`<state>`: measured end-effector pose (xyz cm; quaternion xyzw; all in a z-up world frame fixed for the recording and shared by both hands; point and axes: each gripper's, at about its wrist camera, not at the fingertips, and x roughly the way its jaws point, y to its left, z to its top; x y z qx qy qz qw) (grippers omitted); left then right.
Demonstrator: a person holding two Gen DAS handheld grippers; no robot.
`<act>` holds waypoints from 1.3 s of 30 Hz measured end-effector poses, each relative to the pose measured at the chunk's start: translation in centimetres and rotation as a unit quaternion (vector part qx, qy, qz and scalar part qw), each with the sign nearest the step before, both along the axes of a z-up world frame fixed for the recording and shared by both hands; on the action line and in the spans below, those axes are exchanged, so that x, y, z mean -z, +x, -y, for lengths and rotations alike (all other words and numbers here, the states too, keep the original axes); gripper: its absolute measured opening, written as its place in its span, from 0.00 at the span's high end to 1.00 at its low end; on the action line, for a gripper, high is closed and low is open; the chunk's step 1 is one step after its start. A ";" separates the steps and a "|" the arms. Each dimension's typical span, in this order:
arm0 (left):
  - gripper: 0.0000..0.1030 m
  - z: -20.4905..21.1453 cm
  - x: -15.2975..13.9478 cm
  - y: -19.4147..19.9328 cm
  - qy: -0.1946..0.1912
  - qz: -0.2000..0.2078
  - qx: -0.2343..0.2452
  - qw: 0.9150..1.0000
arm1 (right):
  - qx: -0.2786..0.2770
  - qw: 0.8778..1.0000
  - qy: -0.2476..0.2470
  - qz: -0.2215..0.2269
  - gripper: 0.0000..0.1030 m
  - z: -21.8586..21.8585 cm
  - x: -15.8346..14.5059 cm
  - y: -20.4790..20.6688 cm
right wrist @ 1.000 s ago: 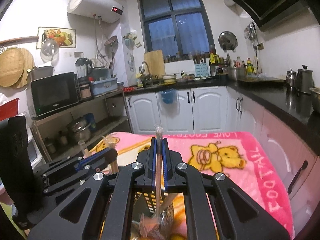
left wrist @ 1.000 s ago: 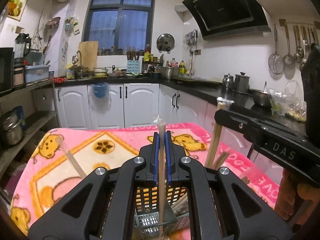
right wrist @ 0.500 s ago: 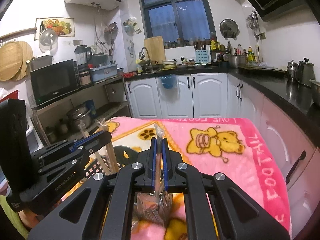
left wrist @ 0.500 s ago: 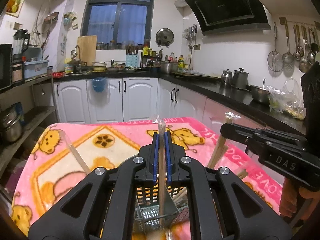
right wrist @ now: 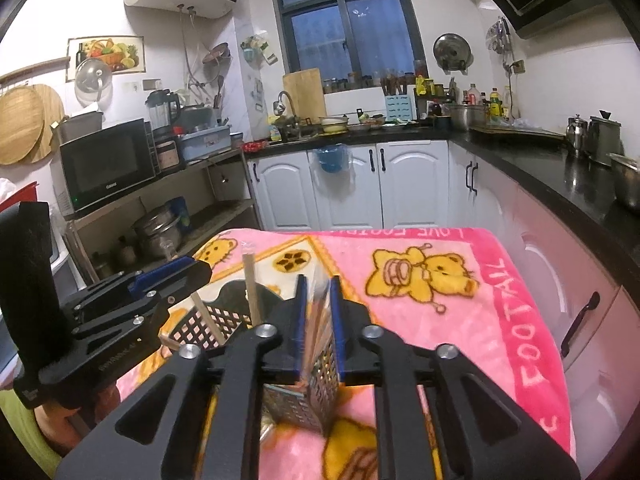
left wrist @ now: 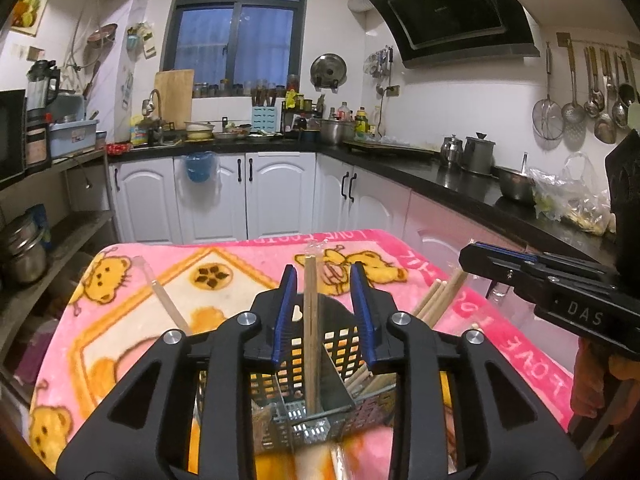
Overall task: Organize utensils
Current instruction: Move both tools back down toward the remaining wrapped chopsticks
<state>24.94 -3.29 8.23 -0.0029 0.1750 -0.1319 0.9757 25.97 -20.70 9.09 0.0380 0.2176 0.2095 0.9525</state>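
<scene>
The left tongs [left wrist: 324, 312] now stand spread, their blue pads [left wrist: 285, 316] clear on both sides of a wrapped pair of chopsticks [left wrist: 310, 320] that stands upright between them. A second ago those pads were pinched flat on that same stick; the jaws have just been opening, and the stick is no longer gripped. Its lower end sits in the perforated utensil basket [left wrist: 304, 416] right under the tongs, in the compartment beside the metal divider.

The right tongs [right wrist: 319, 320] have also just been opening from a tight pinch. A blurred wrapped stick [right wrist: 316, 312] is between the blue pads, in a narrow gap; whether the pads still touch it I cannot tell. Under them stands the near corner of the same basket [right wrist: 308, 392].

The basket rests on the desk, which is covered with a pink blanket printed with yellow bears [left wrist: 120, 320]. More wooden chopsticks [left wrist: 440, 300] lean out of the basket's right side in the left view, and one wrapped stick [left wrist: 160, 300] leans out to the left.

Both views sit lower and closer over the basket than a second ago. In the left view the right tongs [left wrist: 480, 254] show at the right edge, near the leaning chopsticks.
</scene>
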 end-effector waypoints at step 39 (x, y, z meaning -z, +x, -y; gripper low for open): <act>0.10 -1.4 1.1 -7.2 -0.036 -0.042 0.021 0.998 | 0.006 0.999 -0.012 -0.036 0.51 3.0 3.1 -7.8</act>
